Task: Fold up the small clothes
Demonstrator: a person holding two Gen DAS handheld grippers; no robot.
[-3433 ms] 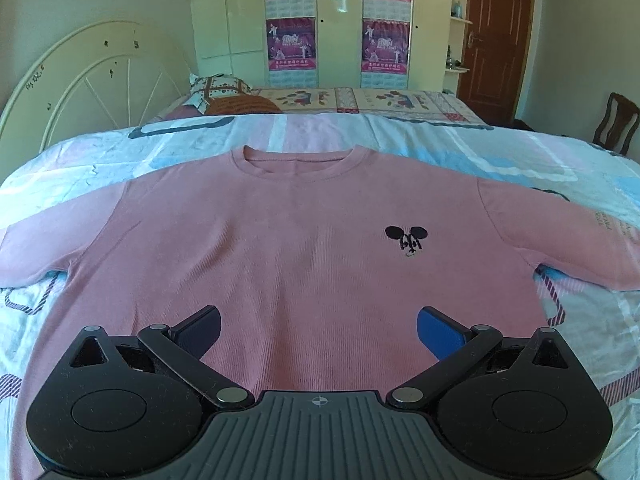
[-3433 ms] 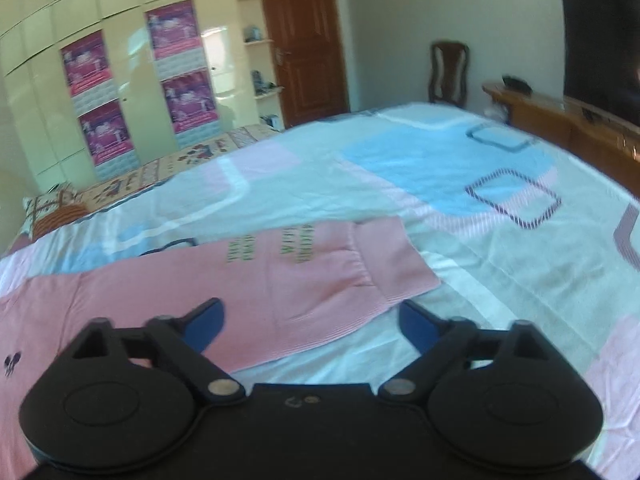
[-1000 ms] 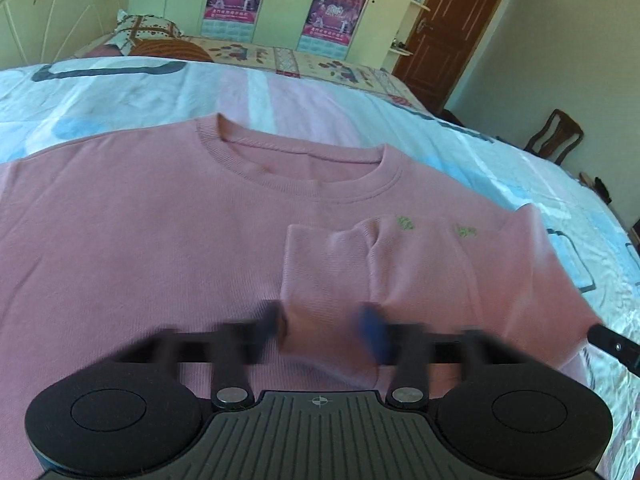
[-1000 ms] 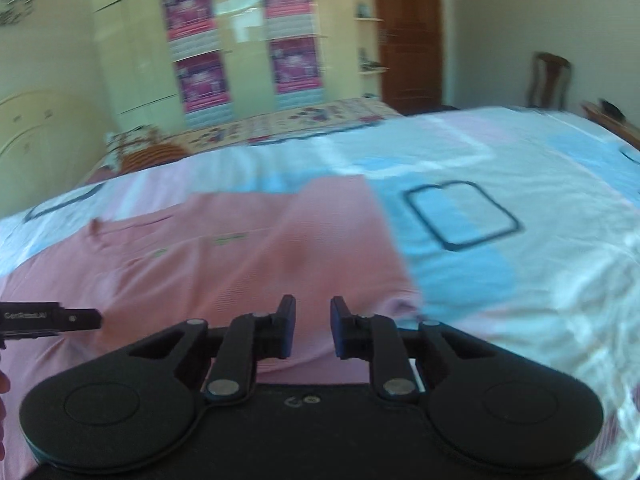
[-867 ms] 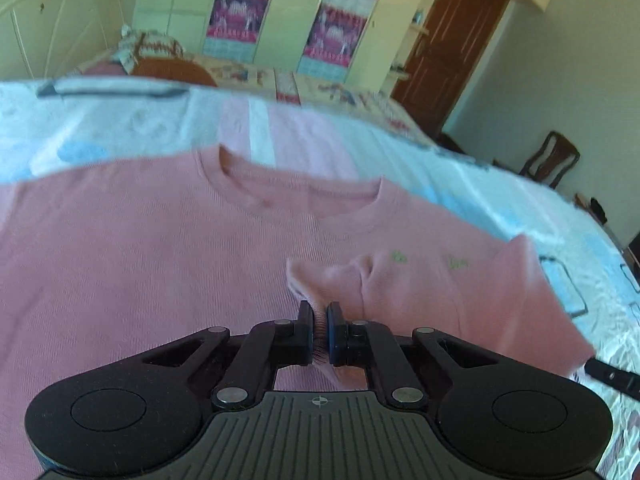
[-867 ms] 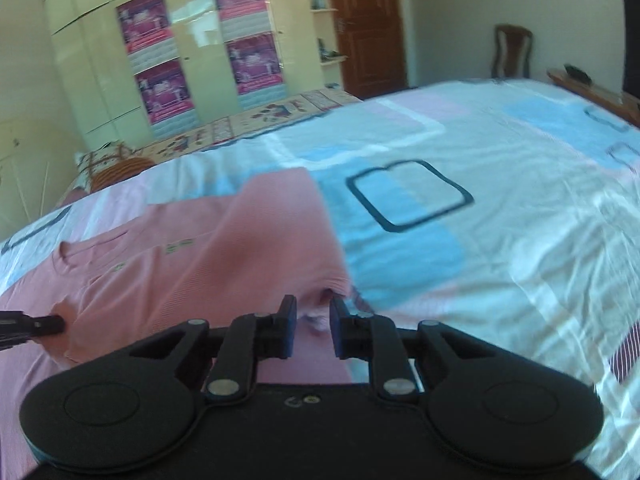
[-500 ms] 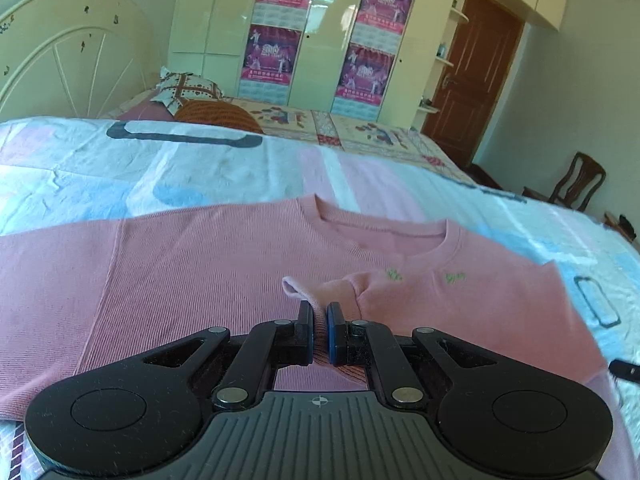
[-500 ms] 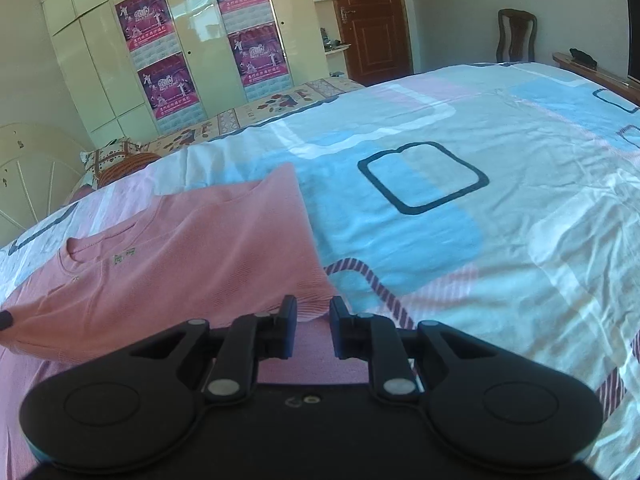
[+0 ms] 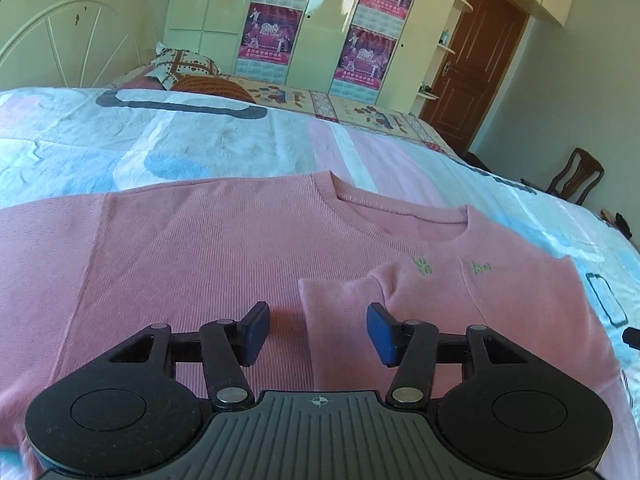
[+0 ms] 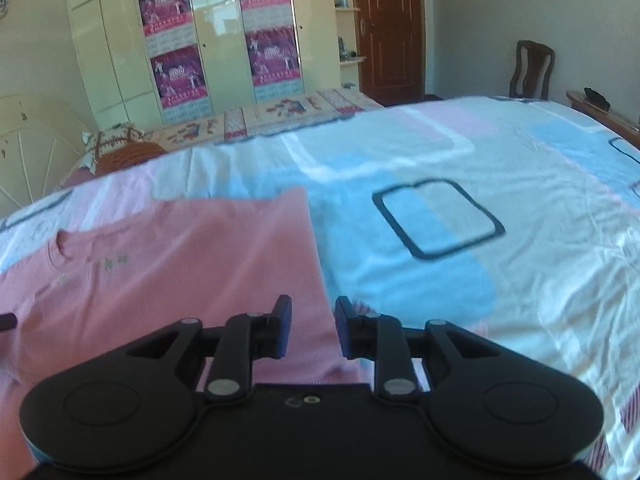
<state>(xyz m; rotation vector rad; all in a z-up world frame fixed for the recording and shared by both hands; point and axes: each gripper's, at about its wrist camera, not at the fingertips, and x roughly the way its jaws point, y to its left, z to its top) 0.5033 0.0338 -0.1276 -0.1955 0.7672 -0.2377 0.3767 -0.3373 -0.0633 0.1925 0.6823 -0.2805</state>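
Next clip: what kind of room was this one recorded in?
A home bedroom, by the look of it. A pink sweater lies spread on a bed's patterned bedspread, with a cream arched headboard behind it and a wall of wardrobe doors hung with poster calendars.

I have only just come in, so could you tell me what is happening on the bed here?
A person with a gripper in each hand is folding a pink sweater spread on the bed. One sleeve already lies folded across the chest. The left gripper has just been opening and its jaws stand apart over the sleeve cuff, pressing nothing. The right gripper has just opened a little over the sweater's side edge.
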